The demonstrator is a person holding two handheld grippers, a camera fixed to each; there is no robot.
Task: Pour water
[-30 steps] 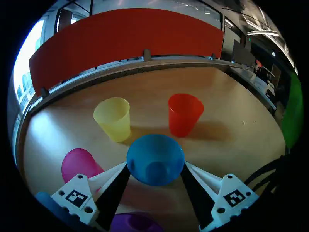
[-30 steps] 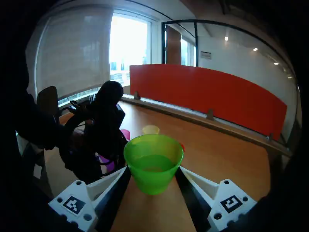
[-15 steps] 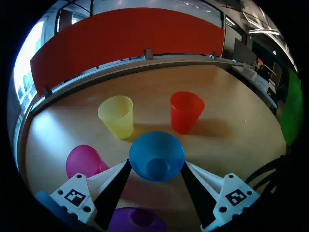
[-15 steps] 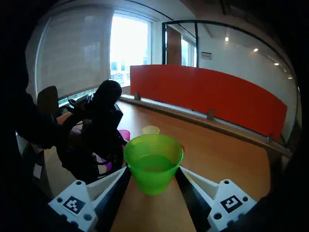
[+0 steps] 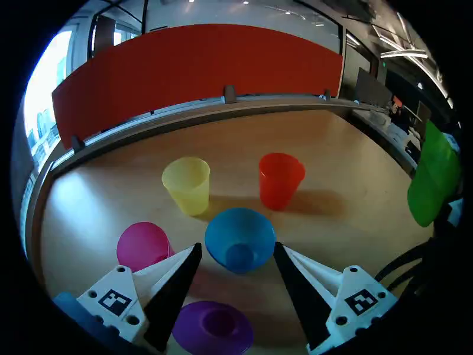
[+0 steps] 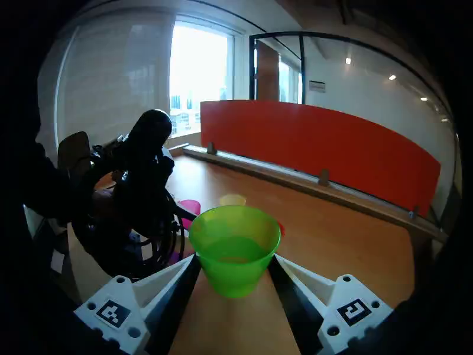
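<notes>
A blue cup (image 5: 239, 239) stands upright and empty on the wooden table (image 5: 355, 201), right at the tips of my left gripper (image 5: 236, 245). The fingers flank the cup's rim without pressing it, so the gripper is open. My right gripper (image 6: 235, 257) is shut on a green cup (image 6: 235, 248) about a third full of water and holds it level above the table. In the left gripper view the green cup (image 5: 434, 174) hangs at the far right, leaning. A hand with the dark left gripper (image 6: 142, 189) is at the left of the right gripper view.
Behind the blue cup stand a yellow cup (image 5: 187, 184) and a red cup (image 5: 280, 179). A magenta cup (image 5: 143, 245) and a purple cup (image 5: 213, 325) sit near the left fingers. A red partition (image 5: 195, 65) lines the table's far edge.
My left gripper has drawn back and up from the blue cup, which now looks smaller and stays on the table. The green cup has come further into the left gripper view.
</notes>
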